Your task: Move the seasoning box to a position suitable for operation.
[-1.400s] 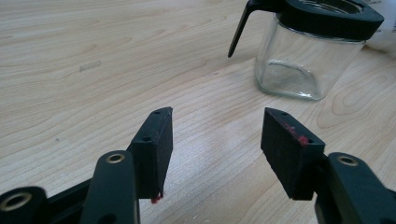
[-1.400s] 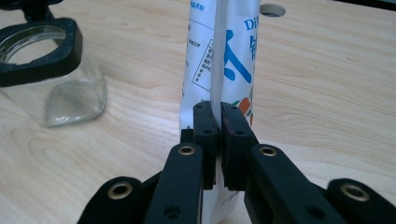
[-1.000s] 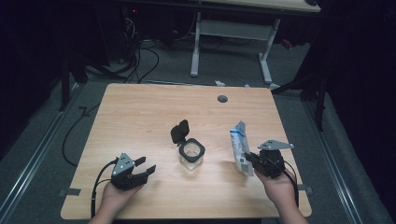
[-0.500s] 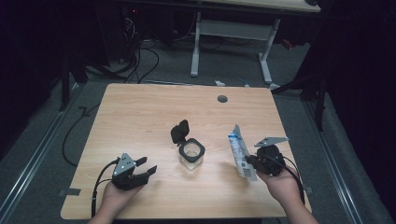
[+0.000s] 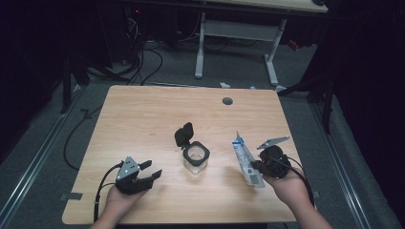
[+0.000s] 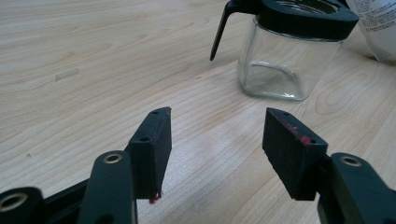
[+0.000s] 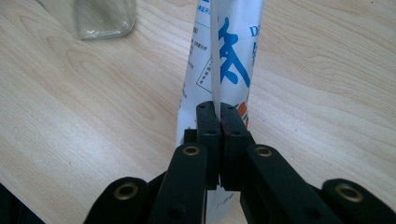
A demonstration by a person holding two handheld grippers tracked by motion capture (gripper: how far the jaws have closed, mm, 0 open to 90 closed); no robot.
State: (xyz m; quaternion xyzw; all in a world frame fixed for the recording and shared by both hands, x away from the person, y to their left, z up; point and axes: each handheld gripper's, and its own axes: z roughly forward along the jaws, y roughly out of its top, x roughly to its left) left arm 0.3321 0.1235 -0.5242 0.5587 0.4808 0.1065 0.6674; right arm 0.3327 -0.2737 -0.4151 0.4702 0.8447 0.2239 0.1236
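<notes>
A white pouch with blue print [image 5: 244, 157] [image 7: 233, 56] stands tilted at the right front of the wooden table [image 5: 143, 119]. My right gripper [image 5: 254, 166] [image 7: 219, 109] is shut on the pouch's thin edge, and its jaws have just closed tighter. At the table's middle sits a square glass jar [image 5: 196, 160] [image 6: 285, 65] with a black rim, its hinged black lid [image 5: 184, 134] flipped up. My left gripper [image 5: 152, 170] [image 6: 217, 135] rests open at the left front, with nothing between its jaws. It points at the jar from a short distance.
A round cable hole [image 5: 227, 100] lies near the table's far edge. Beyond the table stand the white legs of another desk [image 5: 200, 47], with cables on the dark floor [image 5: 143, 62]. A corner of the jar [image 7: 102, 16] lies left of the pouch.
The right gripper and the pouch have shifted slightly toward the table's front edge, and the pouch leans a little more. The left gripper and the jar have stayed still.
</notes>
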